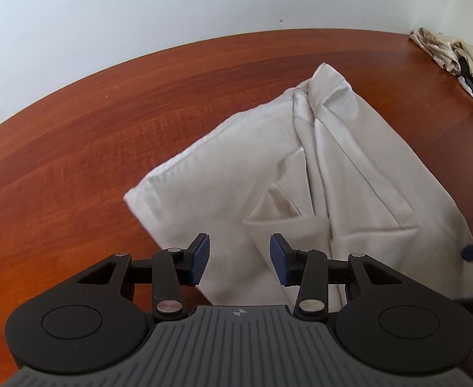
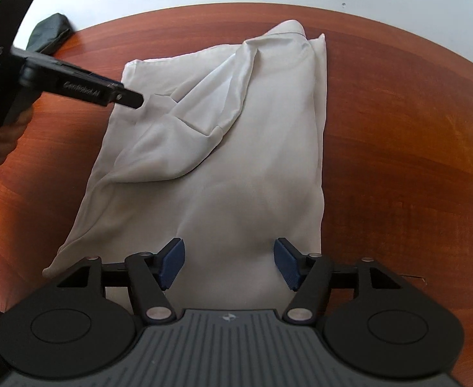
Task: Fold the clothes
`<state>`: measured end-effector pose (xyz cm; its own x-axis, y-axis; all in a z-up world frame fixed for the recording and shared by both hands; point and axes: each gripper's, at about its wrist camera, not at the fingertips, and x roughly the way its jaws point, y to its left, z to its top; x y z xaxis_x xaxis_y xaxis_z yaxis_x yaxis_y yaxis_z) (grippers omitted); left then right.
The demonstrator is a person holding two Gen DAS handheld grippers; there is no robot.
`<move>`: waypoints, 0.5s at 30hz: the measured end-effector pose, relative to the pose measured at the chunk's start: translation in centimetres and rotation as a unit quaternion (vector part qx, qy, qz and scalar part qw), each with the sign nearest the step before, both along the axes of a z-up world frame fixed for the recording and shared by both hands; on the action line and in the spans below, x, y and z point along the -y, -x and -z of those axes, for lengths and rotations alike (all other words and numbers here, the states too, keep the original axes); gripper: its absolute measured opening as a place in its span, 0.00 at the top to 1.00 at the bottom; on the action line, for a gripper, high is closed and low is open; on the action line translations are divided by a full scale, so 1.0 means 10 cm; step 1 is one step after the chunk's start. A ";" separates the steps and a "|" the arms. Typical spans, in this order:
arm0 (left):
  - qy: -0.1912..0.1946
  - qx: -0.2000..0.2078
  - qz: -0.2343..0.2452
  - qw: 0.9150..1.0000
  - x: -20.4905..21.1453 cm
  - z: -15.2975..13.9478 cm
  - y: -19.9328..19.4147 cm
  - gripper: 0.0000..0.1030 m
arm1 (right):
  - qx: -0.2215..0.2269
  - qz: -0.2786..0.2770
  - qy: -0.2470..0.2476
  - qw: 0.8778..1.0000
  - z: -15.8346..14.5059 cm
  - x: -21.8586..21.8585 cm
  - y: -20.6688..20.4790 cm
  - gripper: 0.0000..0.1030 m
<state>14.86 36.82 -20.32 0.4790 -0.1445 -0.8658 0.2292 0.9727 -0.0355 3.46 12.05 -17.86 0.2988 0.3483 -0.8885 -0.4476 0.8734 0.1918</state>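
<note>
A cream shirt (image 2: 236, 148) lies part-folded on the wooden worktop (image 2: 397, 145), sleeve doubled across its chest. At the shirt's left edge, the left claw (image 1: 239, 259) hovers open, holding nothing, apparently placed to catch the loose side. At its near hem, the right claw (image 2: 229, 262) hovers likewise agape.

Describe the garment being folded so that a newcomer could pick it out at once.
On the reddish-brown wooden table, look to the middle. The white shirt lies there partly folded, one sleeve turned over its front. It is smooth and pale, unlike the crumpled beige clothes pile at the table's edge.
</note>
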 end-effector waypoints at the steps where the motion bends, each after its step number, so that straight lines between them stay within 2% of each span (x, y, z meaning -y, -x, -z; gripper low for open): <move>1: 0.002 -0.002 0.003 1.000 0.00 0.02 -0.02 0.61 | 0.000 0.001 0.000 1.000 0.01 -0.01 0.00 0.30; 3: 0.005 -0.007 0.008 1.000 0.01 0.05 -0.06 0.66 | 0.000 0.002 0.001 1.000 0.01 -0.02 0.01 0.28; 8: 0.014 -0.020 0.021 1.000 0.04 0.14 -0.17 0.72 | 0.001 0.005 0.004 1.000 0.02 -0.04 0.01 0.27; 10: 0.017 -0.026 0.027 0.999 0.05 0.18 -0.19 0.78 | 0.001 0.007 0.004 1.000 0.02 -0.05 0.01 0.27; 11: 0.018 -0.025 0.028 0.999 0.06 0.19 -0.19 0.89 | 0.000 0.008 0.005 1.000 0.03 -0.05 0.01 0.27; 12: 0.019 -0.024 0.029 0.999 0.06 0.20 -0.18 0.96 | 0.000 0.009 0.005 1.000 0.03 -0.05 0.01 0.27; 15: 0.018 -0.007 0.029 0.999 0.06 0.17 -0.13 0.98 | -0.001 0.010 0.005 1.000 0.03 -0.06 0.00 0.27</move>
